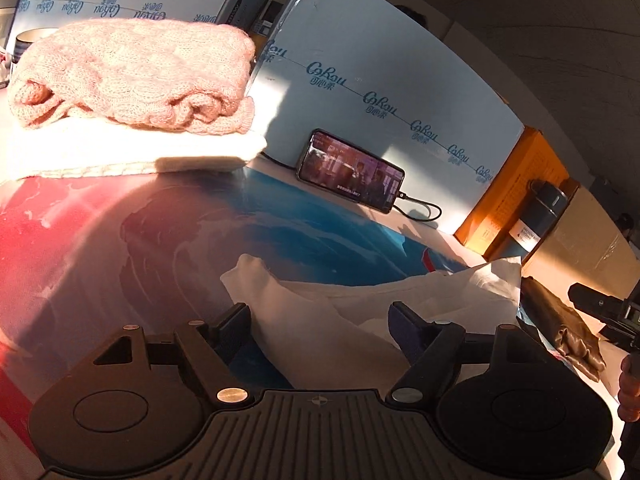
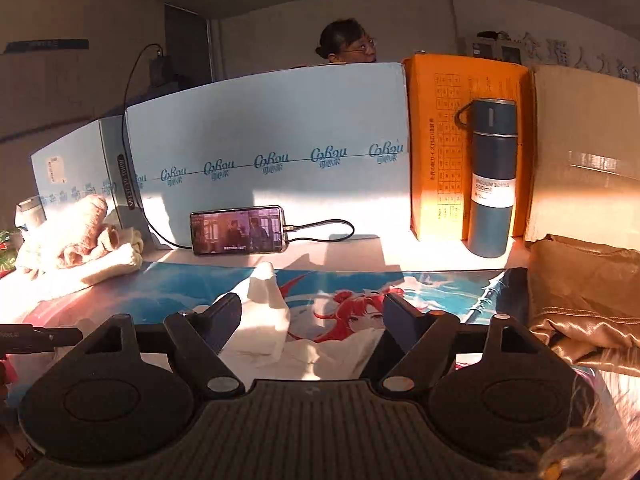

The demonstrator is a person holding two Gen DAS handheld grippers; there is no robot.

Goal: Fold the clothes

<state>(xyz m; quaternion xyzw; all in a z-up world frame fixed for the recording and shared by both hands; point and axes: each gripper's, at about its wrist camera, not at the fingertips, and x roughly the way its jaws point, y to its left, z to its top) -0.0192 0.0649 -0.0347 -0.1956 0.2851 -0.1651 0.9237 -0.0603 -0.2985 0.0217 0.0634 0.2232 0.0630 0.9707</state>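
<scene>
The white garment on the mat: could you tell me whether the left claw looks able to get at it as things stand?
Probably yes. The left claw is open, and the white garment already lies between its fingers with nothing in front of it; the brown garment sits off to the right.

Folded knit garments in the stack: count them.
2, possibly more hidden. The fuzzy pink knit sweater lies on top; the cream-white knit garment lies beneath it, at the mat's far left.

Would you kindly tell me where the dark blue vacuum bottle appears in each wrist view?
Left wrist: the vacuum bottle stands at the far right, against the orange box.
Right wrist: the vacuum bottle stands upper right, upright before the orange box.
Shared landmark: the phone playing video, left of it.
</scene>
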